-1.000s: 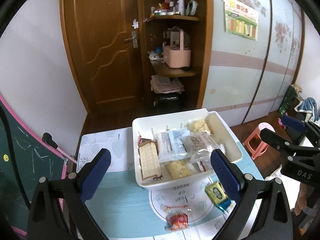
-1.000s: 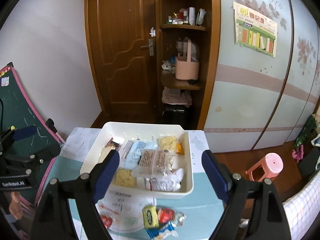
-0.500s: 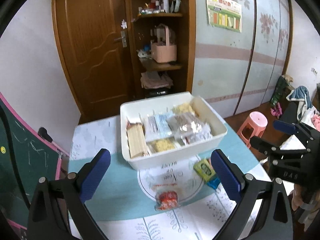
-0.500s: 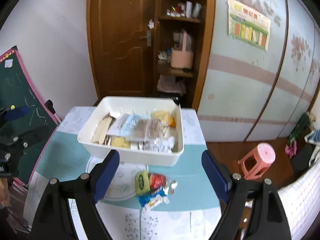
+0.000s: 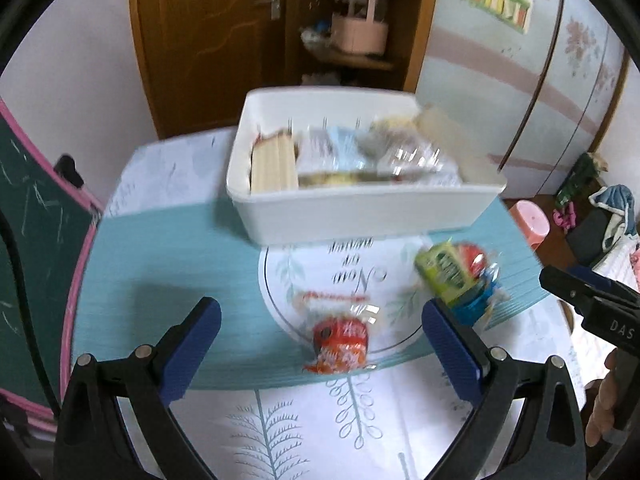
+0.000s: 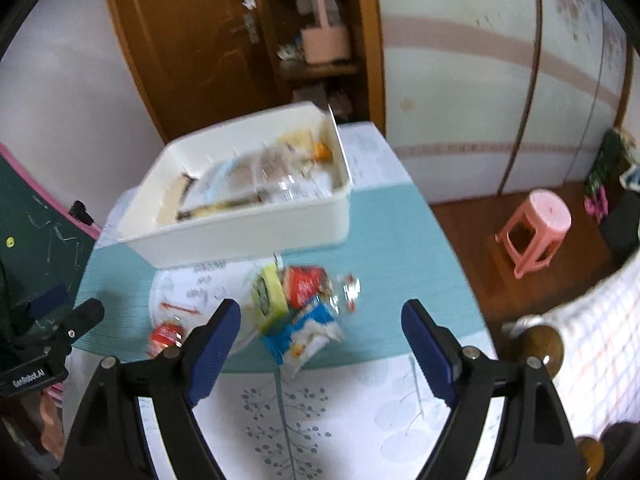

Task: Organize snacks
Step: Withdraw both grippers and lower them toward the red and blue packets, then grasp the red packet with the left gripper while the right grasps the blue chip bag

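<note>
Where cloth lies: one bin (image 5: 360,216), four loose packets (image 6: 298,312).

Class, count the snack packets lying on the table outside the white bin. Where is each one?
4: a red packet alone near the left gripper; a green, a red and a blue packet clustered together nearer the right gripper. Blur may hide more.

I read "DAS" on the right tool (image 5: 592,300) at three o'clock, "GenRobot.AI" on the left tool (image 6: 44,340) at nine — the tabletop (image 5: 160,280) mat's script is upside down, illegible.
</note>
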Tool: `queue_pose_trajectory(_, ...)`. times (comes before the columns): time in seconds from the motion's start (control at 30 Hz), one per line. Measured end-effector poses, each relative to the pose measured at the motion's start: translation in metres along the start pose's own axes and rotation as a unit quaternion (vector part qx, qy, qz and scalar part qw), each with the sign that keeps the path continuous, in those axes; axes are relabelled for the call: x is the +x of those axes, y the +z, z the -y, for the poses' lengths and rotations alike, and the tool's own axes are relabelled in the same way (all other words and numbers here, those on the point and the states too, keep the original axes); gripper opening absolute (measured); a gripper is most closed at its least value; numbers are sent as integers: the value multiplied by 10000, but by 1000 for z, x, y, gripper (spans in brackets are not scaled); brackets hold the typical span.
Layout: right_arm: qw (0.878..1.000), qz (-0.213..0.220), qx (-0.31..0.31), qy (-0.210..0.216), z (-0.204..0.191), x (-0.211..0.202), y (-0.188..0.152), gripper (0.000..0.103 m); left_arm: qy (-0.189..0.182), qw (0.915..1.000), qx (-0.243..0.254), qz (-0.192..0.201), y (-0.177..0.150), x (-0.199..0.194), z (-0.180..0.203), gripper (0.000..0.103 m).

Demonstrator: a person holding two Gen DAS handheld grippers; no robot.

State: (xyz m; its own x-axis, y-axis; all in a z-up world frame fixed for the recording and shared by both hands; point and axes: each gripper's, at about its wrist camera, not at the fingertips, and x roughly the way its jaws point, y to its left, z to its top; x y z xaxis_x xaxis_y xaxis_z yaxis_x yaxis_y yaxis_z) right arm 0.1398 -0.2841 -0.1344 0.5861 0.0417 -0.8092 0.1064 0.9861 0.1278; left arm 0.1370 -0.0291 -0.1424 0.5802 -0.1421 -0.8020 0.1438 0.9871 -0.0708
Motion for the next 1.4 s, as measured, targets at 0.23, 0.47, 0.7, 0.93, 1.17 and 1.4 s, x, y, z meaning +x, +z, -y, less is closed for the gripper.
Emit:
queue_pose_trajectory(0.23, 9976, -665, 197, 58, 3, 54, -26, 77, 62, 9988, 1, -494, -21, 47, 4, 100)
queue_pose_trajectory(0.47, 9967, -813, 46, 48, -13, 79, -33, 75, -31, 9971, -163, -741, -25, 76, 4, 100)
queue_pose_trajectory(0.7, 9974, -644, -188, -265, -29, 88, -34, 72, -148, 9959, -235, -864, -24, 91, 7, 91)
queue_pose_trajectory(0.93, 9967, -420, -470, -509, -39, 84, -42, 54, 156, 9975, 61, -691, -30, 95, 19, 60)
queue_pose_trajectory(1.17, 9974, -433, -433, -390, -35, 79, -47, 46, 184, 9980, 111, -600, -39, 88, 25, 53)
queue_pose_trajectory(1.4, 9981, -527, -295, -109, -33, 68, -55, 42, 91, 9977, 131, -655, -49, 67, 29, 53)
